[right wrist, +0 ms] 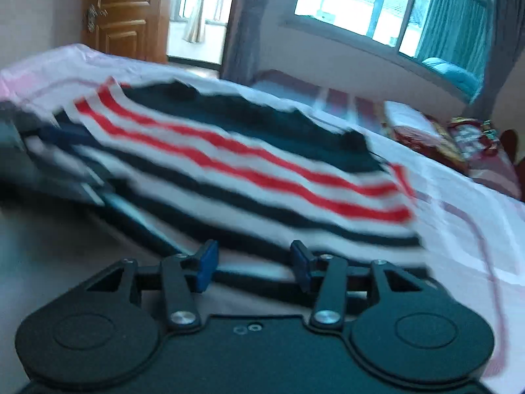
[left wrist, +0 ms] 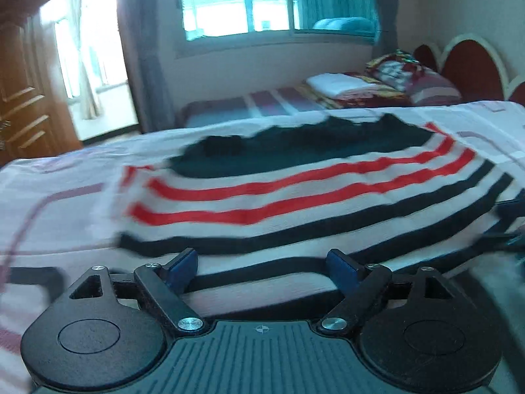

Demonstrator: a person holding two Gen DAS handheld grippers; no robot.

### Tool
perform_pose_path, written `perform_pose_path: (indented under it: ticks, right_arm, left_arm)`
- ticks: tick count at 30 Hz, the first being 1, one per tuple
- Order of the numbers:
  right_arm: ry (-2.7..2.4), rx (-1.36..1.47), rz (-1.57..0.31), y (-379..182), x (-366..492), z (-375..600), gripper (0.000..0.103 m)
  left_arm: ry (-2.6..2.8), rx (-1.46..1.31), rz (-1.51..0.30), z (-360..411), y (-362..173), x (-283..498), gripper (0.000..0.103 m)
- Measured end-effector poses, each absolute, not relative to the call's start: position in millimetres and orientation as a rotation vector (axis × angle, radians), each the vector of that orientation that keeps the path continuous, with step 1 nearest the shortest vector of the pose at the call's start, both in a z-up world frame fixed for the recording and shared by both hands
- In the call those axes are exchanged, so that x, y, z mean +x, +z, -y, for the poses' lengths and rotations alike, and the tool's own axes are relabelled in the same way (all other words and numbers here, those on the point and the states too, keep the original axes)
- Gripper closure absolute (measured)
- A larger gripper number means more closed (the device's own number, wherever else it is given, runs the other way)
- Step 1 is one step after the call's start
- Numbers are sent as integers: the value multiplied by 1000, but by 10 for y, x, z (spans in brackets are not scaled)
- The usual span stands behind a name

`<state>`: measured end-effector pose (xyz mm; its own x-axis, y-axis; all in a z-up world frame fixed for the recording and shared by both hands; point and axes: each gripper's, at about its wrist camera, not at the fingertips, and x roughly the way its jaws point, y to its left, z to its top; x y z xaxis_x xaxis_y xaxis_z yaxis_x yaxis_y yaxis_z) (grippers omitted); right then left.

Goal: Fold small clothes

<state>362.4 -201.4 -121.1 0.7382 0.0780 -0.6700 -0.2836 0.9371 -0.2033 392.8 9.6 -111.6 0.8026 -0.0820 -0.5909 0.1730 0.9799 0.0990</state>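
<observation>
From the left wrist view, the left gripper (left wrist: 262, 267) hangs wide apart and empty at the near hem of the red, white and black striped knit garment (left wrist: 295, 190) spread flat on the pale bedsheet (left wrist: 65, 190), likely ready for pinching, while from the right wrist view the right gripper (right wrist: 254, 261) gapes likewise, holding nothing, at that hem.

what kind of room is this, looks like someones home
Most likely a bedroom in a home. The striped garment lies on a bed sheet, a second bed with a red headboard and folded bedding stands behind it, and there are a curtained window and a wooden door.
</observation>
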Motion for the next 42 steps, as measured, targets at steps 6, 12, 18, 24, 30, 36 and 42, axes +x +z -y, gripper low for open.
perform_pose_path:
  ticks: [6,12,18,24,30,36,42]
  right_arm:
    - [38,-58,-669,-867,3617,2773,55]
    - [52,94,-764,-1043,3785,3115,78]
    - [96,55,-721,-972,3621,3222,97]
    - [96,-22,-790,-1095,3545,3127,95]
    - [129,-99,-645,-849,3585,2887,85]
    - [148,-197,-730,-1234,3816,2766,85]
    - [126,-89,-683,-1003,3684,2789,57]
  left_arm:
    - [-38,45,-618,-532,-1047,3863,18]
    - [-39,60,-644,-551,-1150,3908,18]
    - [-4,26,-694,-670,-1229,3999,16]
    - [36,-30,-669,-739,-1181,3938,11]
    - [60,15,-633,-597,-1121,3999,11]
    - [73,30,-682,-761,-1303,4063,7]
    - [111,-1,-693,-923,-1148,3831,7]
